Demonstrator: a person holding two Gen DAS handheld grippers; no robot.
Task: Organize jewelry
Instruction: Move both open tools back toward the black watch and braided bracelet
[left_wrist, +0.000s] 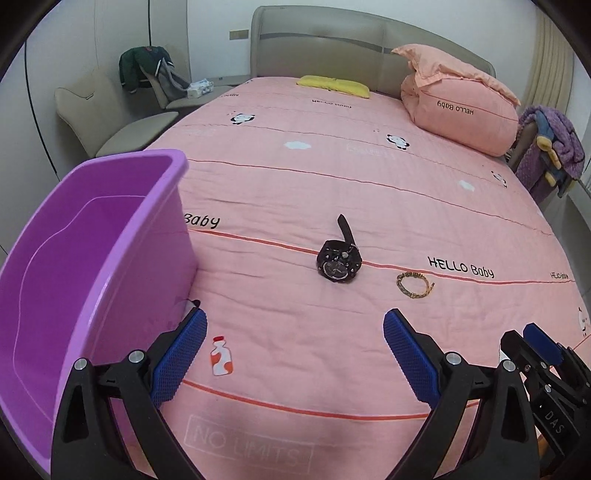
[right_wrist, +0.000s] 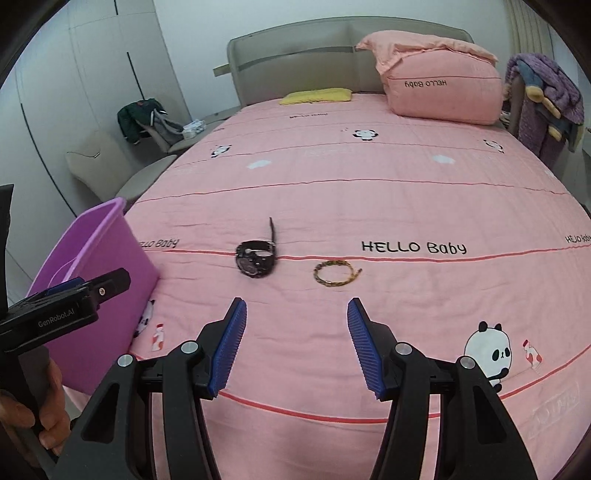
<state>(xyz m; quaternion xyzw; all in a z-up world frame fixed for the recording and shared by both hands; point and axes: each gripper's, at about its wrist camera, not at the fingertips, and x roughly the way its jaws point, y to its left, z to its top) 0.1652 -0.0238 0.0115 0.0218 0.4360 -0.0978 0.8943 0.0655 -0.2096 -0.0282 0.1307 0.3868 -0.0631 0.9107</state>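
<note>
1. Left hand-held gripper (left_wrist: 295, 345): spread wide, nothing between the blue pads, hovering over the pink bed cover (left_wrist: 369, 206).
2. Right hand-held gripper (right_wrist: 296, 341): parted about halfway, nothing between the pads, likewise above the bed cover, close beside the left one.
3. Black watch (left_wrist: 339, 261): lying on the bed cover on a red stripe, at 12 o'clock from the left hand-held gripper; strap end sticking up and away toward 12 o'clock. From the right hand-held gripper, at 11 o'clock.
4. Gold bracelet (right_wrist: 334, 272): lying flat in a loop, just beside the watch at its 3 o'clock, not touching it; at 12 o'clock from the right hand-held gripper, at 1 o'clock from the left one.
5. Purple bin (left_wrist: 88, 266): standing upright on the bed at 9 o'clock of the watch, well apart from it; visible inside looks bare, bottom partly hidden.
6. Pink pillow (left_wrist: 461, 107) and yellow cushion (left_wrist: 334, 85): against the headboard, at 1 and 12 o'clock.
7. Hand (right_wrist: 22, 410): bare, gripping the left tool's handle, seen at 8 o'clock in the right wrist view.
</note>
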